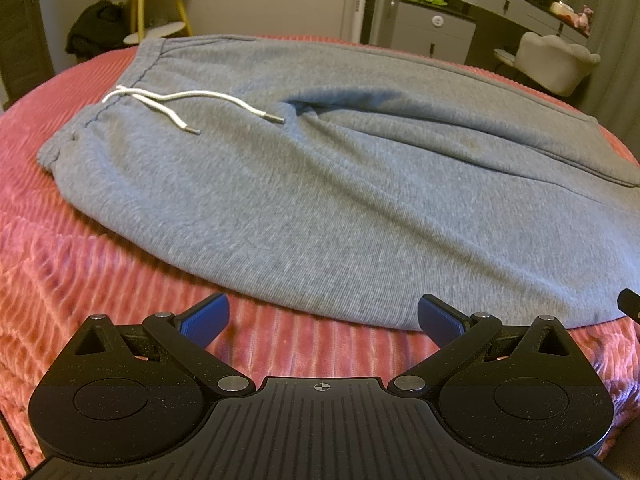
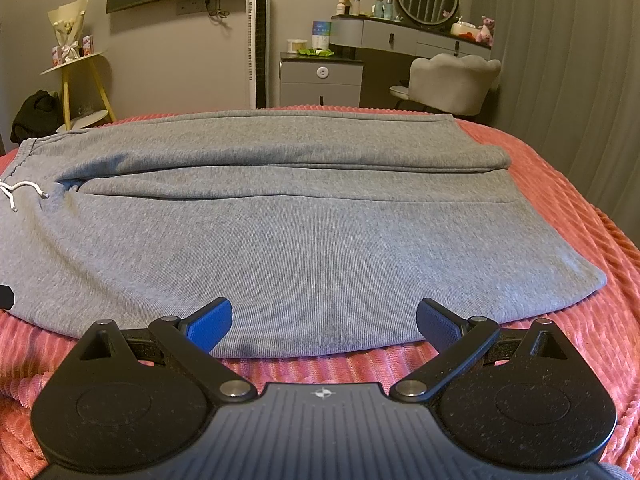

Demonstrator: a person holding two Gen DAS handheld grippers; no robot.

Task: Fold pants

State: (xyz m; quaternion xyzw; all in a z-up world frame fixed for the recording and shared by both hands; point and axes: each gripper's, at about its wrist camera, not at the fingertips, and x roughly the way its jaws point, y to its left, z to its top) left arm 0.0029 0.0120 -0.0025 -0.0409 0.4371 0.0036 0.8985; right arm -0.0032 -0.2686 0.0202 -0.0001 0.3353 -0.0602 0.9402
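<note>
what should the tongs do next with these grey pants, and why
Probably ease both forward and close on the near edge of the pants. The pants lie flat, legs side by side, on the pink bedspread; the left tongs and right tongs are open, empty, just short of that edge.

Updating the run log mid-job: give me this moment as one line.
grey knit sweatpants: flat on pink ribbed bedspread, legs side by side | left gripper: open, empty | right gripper: open, at near edge

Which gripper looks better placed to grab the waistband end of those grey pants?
The left gripper, probably. Its camera shows the waistband and white drawstring near. The right gripper faces the leg end, with the hems close by. Both are open.
</note>
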